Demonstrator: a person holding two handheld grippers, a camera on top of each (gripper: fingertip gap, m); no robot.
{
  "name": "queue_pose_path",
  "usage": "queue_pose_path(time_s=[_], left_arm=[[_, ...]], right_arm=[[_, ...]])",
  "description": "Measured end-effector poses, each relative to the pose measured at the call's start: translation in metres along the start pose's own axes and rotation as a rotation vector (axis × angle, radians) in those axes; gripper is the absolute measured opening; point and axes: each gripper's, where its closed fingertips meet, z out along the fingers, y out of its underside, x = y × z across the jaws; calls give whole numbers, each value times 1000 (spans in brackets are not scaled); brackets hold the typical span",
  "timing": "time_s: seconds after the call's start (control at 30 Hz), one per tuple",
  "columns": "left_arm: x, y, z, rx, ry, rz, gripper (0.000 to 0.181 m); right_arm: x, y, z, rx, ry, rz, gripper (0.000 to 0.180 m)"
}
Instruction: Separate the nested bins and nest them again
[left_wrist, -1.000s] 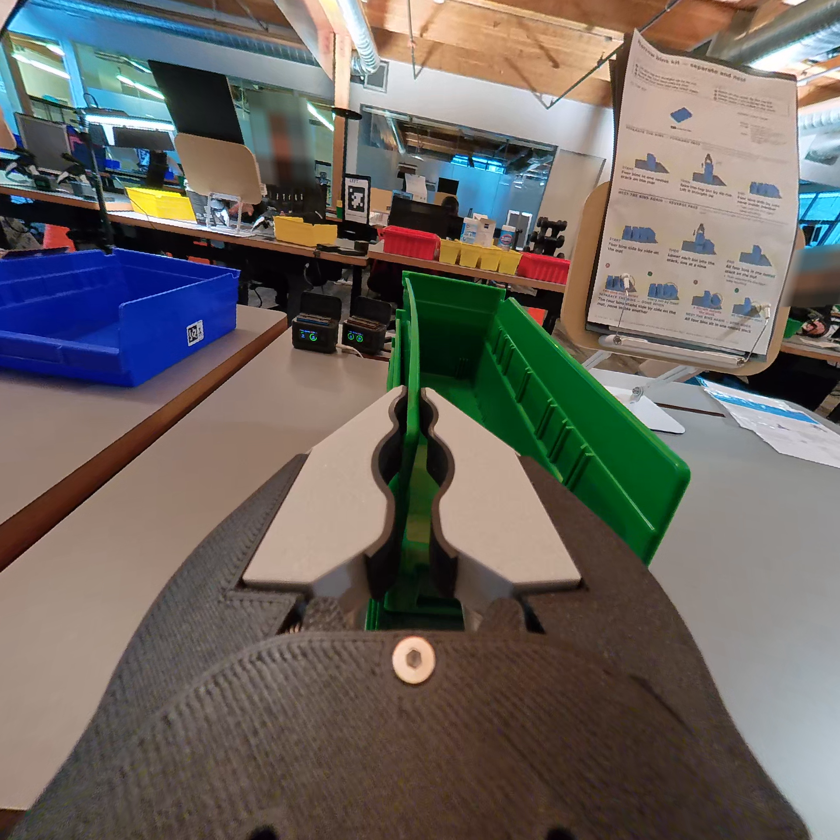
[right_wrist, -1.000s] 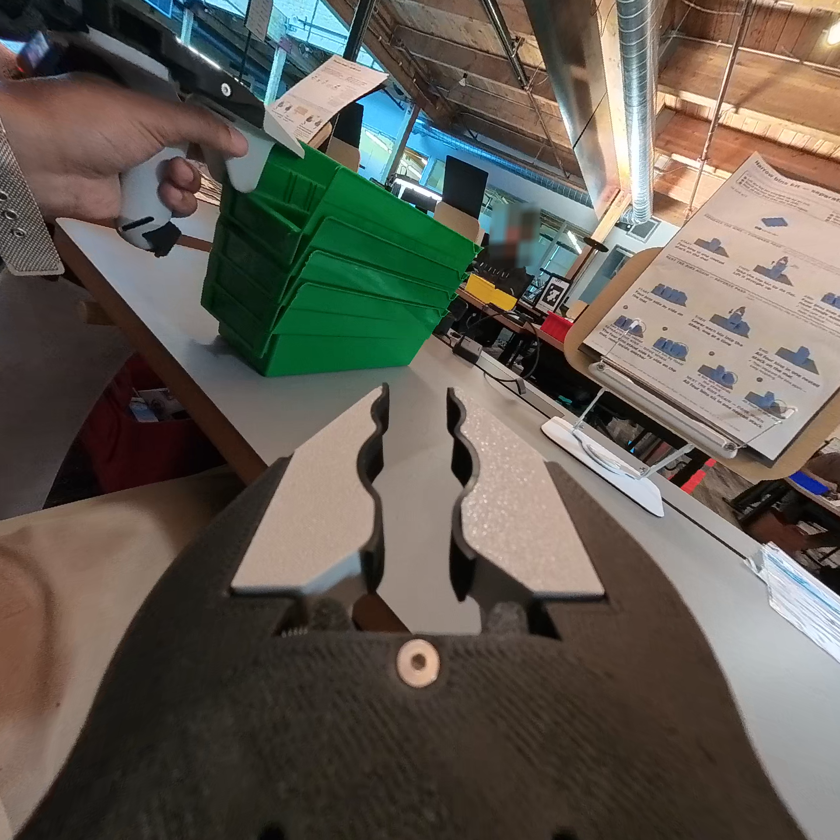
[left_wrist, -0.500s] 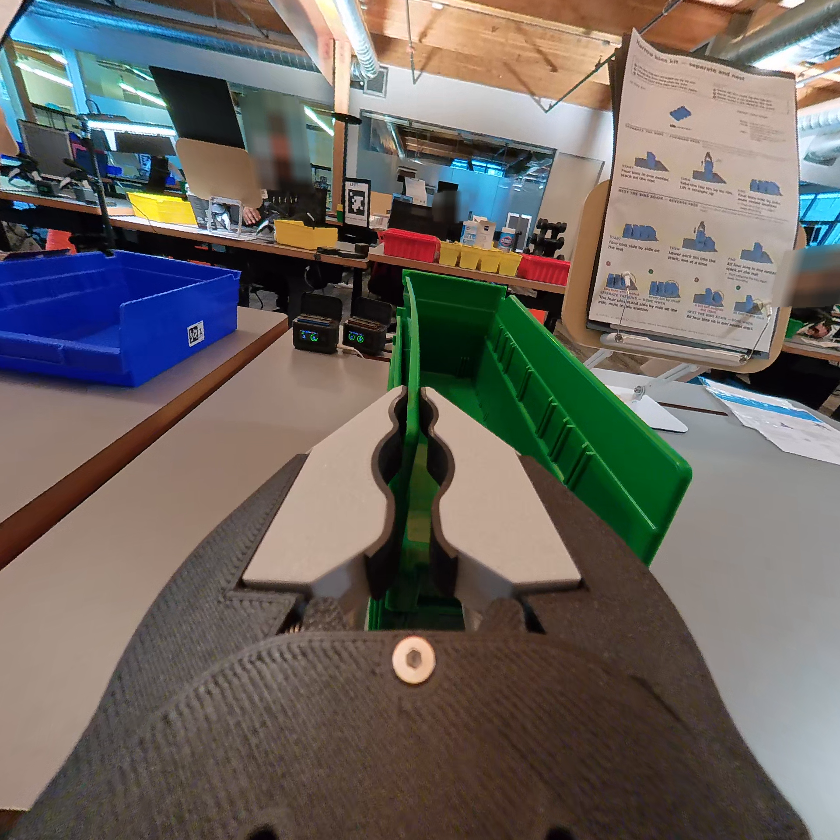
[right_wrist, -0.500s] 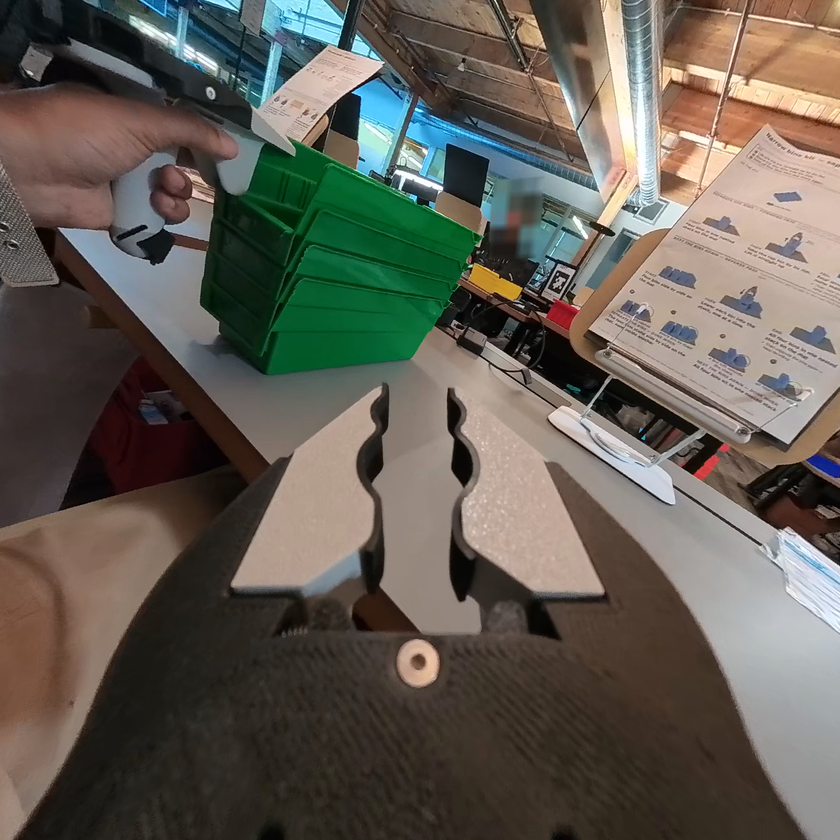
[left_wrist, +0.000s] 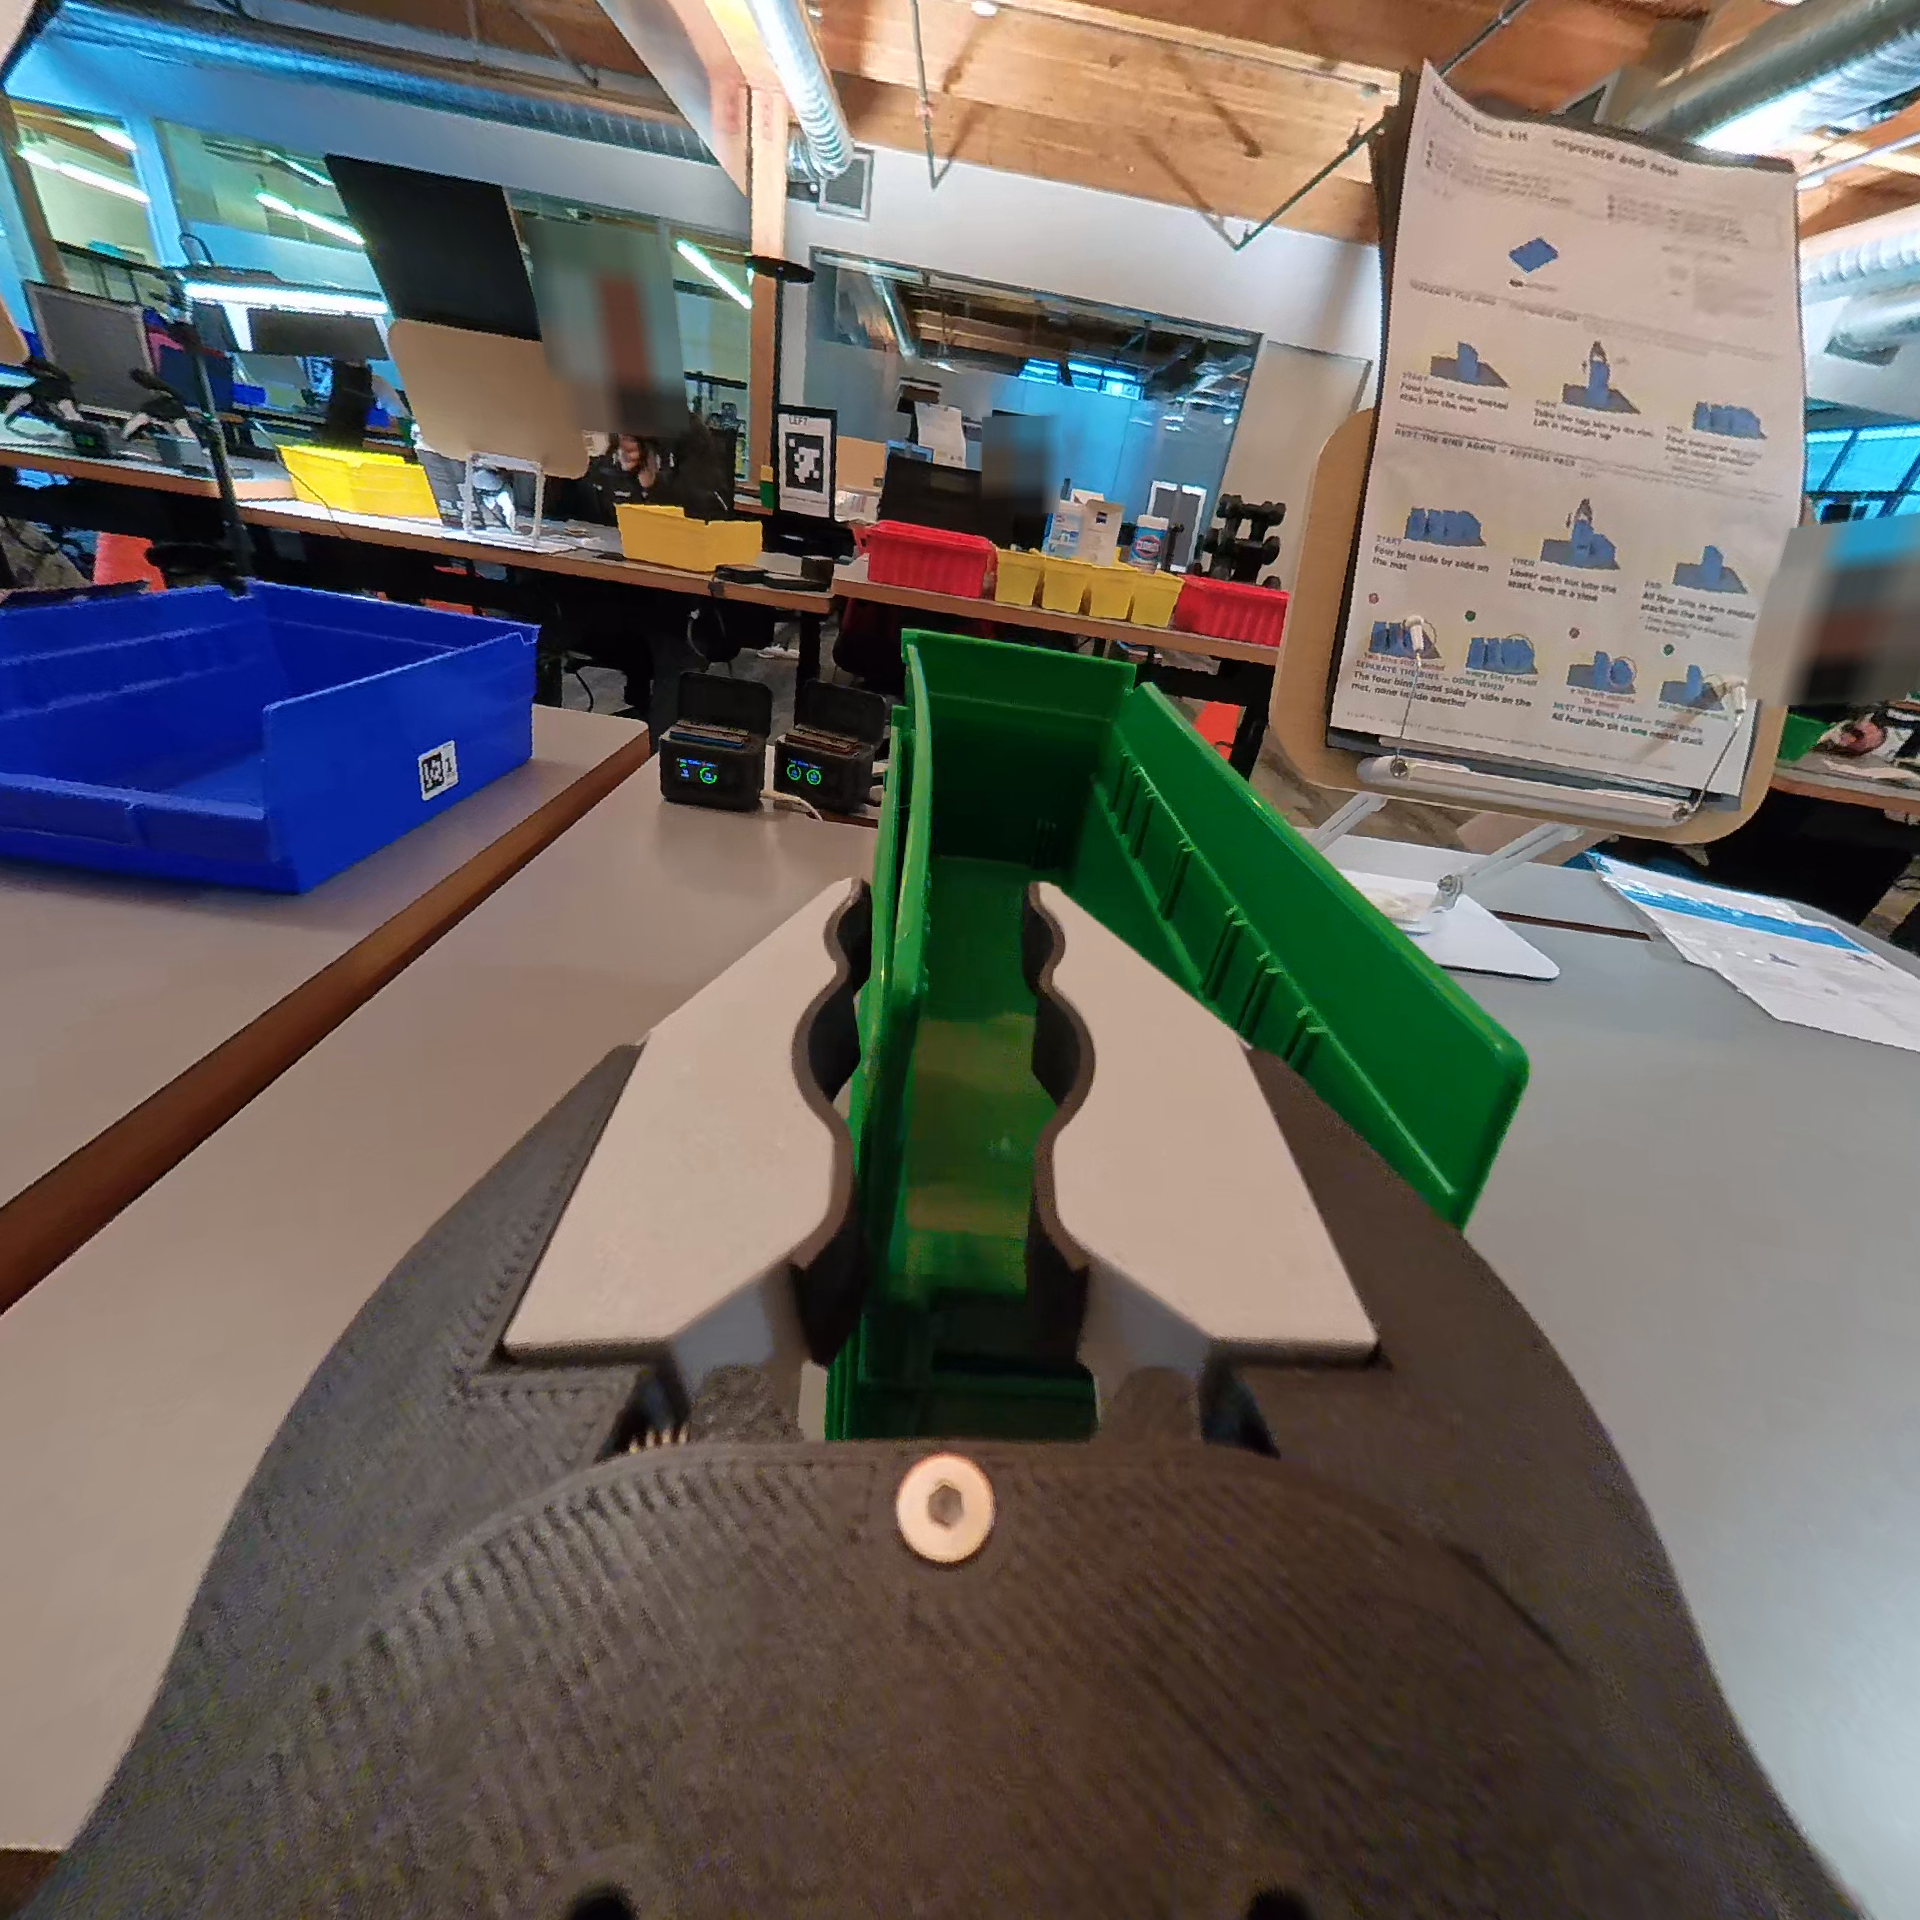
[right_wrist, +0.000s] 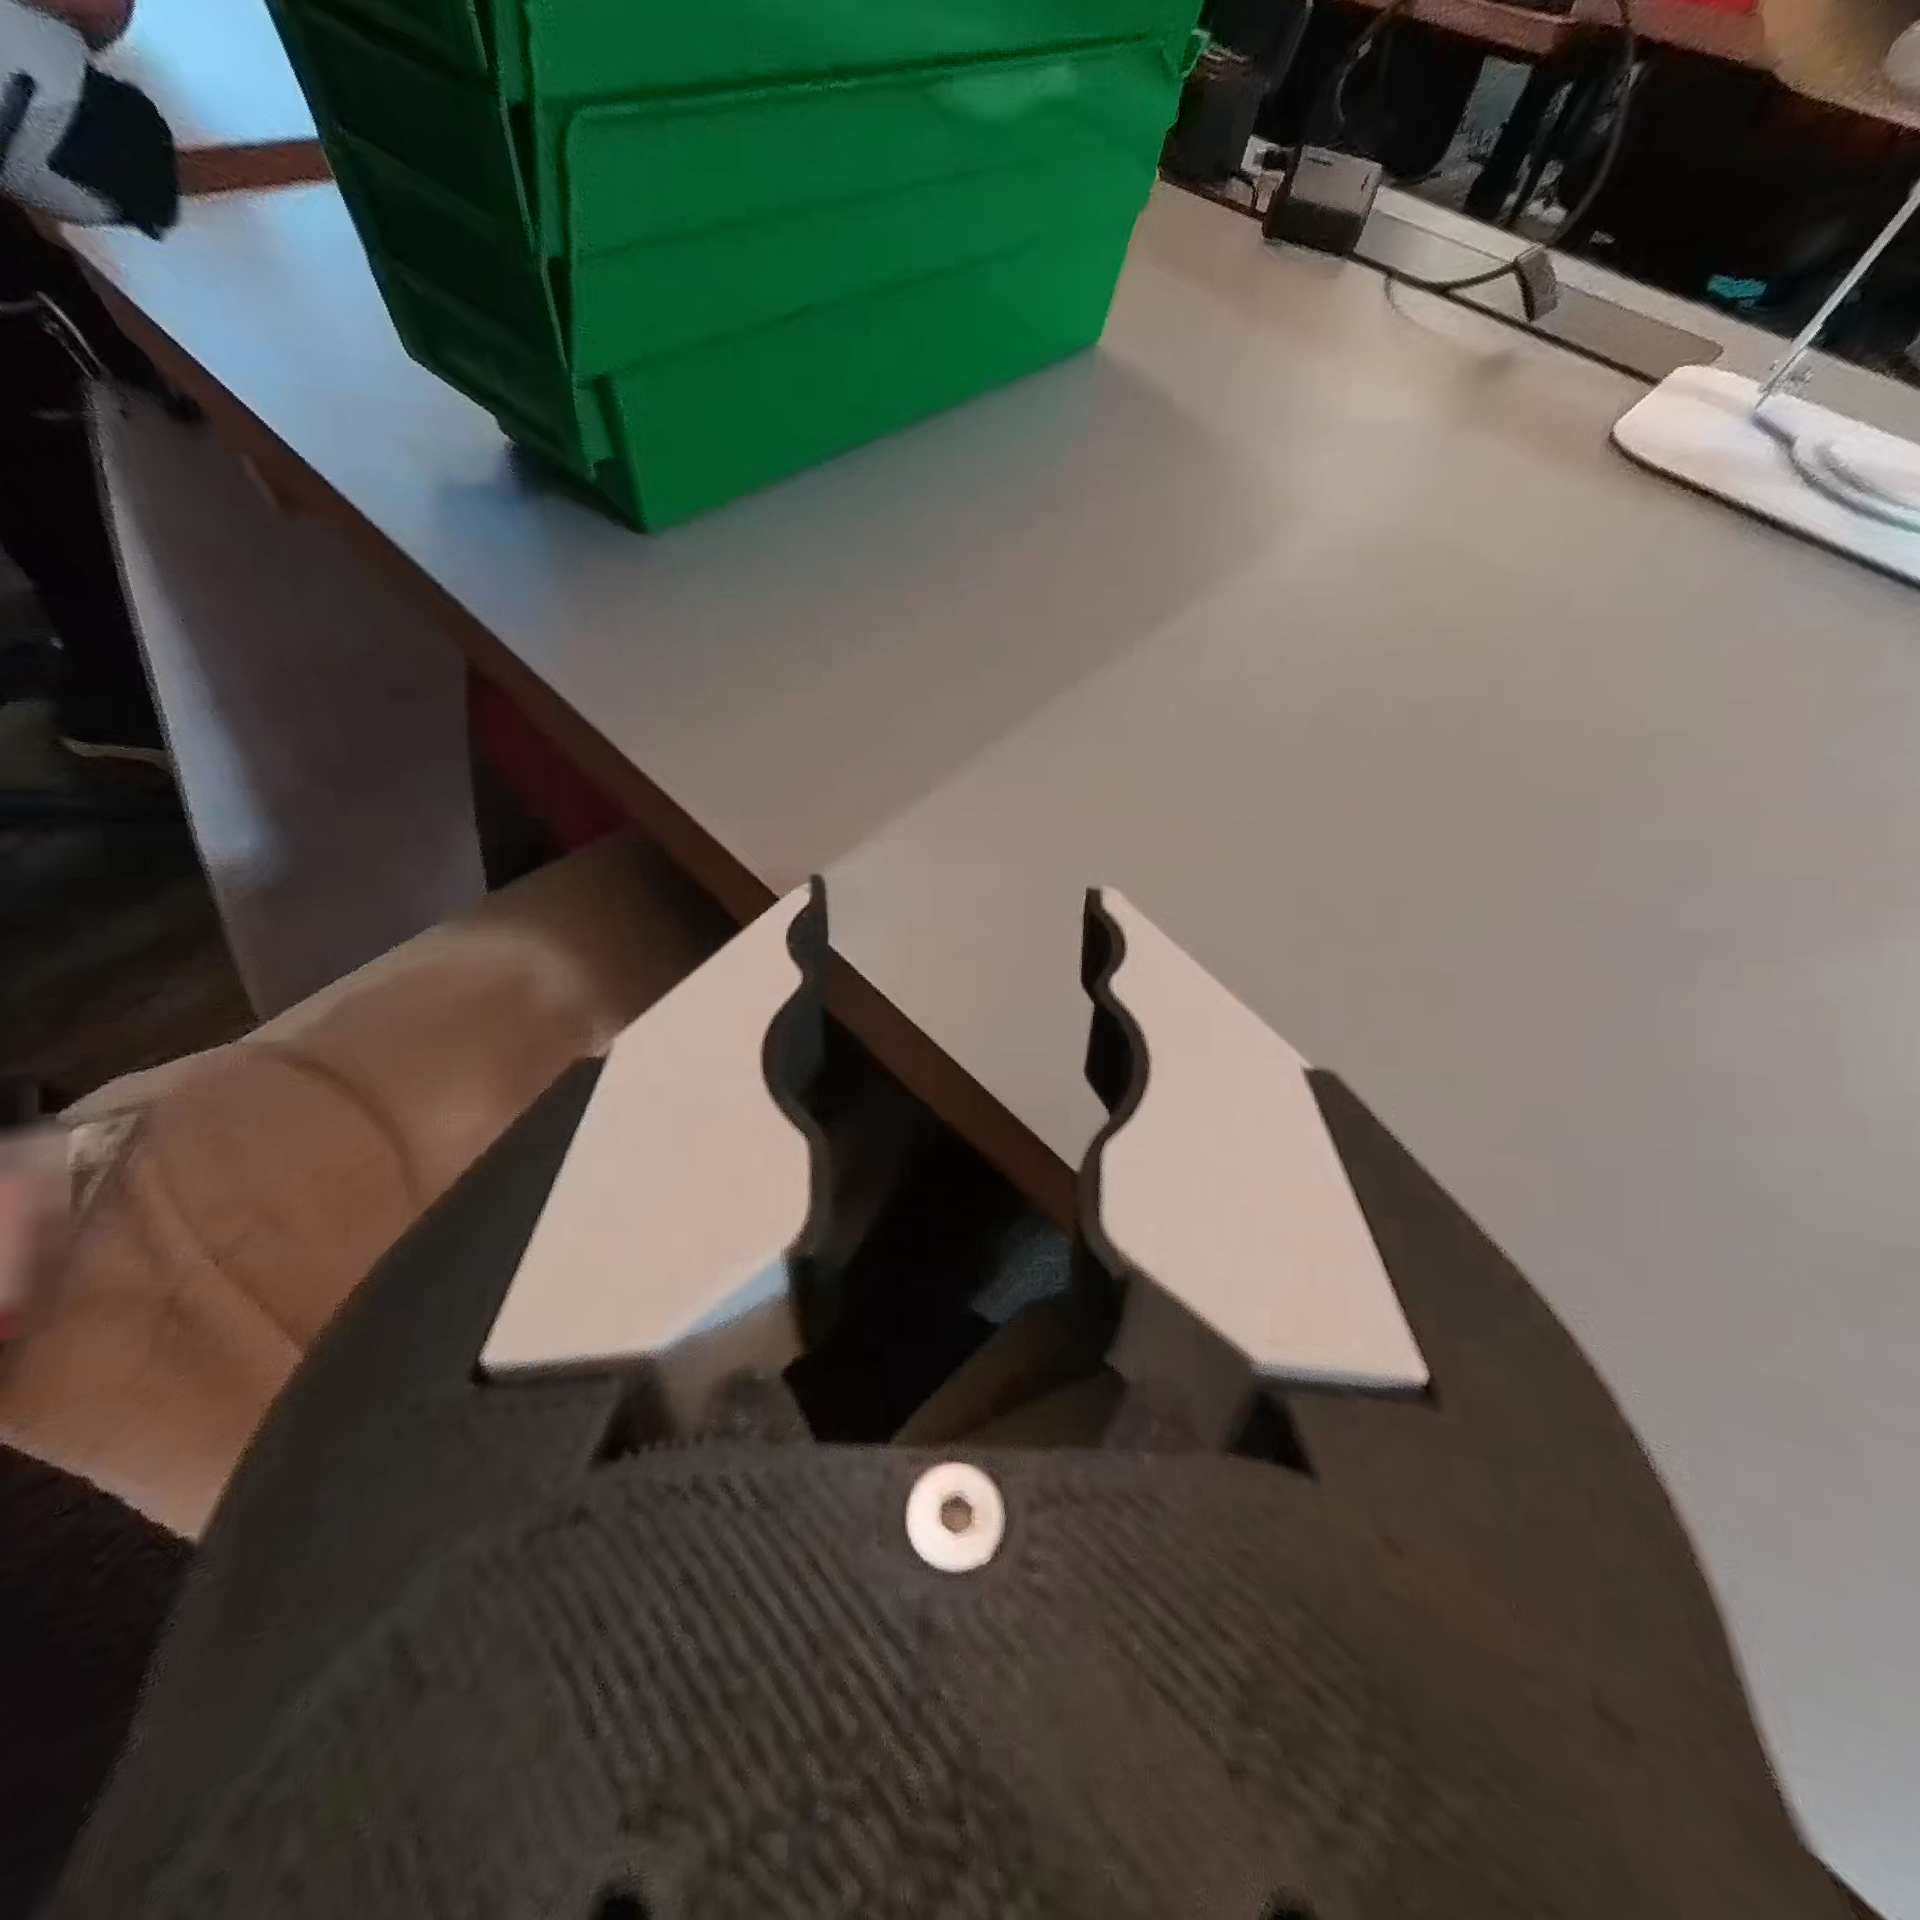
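Nested bins (right_wrist: 831, 260) solid green; both grippers grey fingers (left_wrist: 707, 1143) on ribbed black bodies; table (right_wrist: 1351, 727) plain grey, brown edge; tray (left_wrist: 260, 717) at 10 o'clock blue; far bins yellow and red, probably plastic

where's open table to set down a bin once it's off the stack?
Bare grey tabletop lies between the green bin stack and the white stand base, running toward the right gripper. Left of the stack is only a narrow strip by the table edge. Far side: cables, papers.

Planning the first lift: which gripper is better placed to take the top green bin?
Left. The left gripper is open astride the top green bin's wall; the right gripper hangs open at the table edge.
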Motion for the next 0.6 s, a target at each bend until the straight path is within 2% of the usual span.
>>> queue_pose_path(time_s=[0.4, 0.6], left_arm=[[-3, 4, 2, -28, -9, 28, 13], [-7, 4, 3, -48, -12, 46, 0]], right_arm=[[2, -2, -2, 19, -17, 49, 47], [2, -2, -2, 18, -18, 47, 47]])
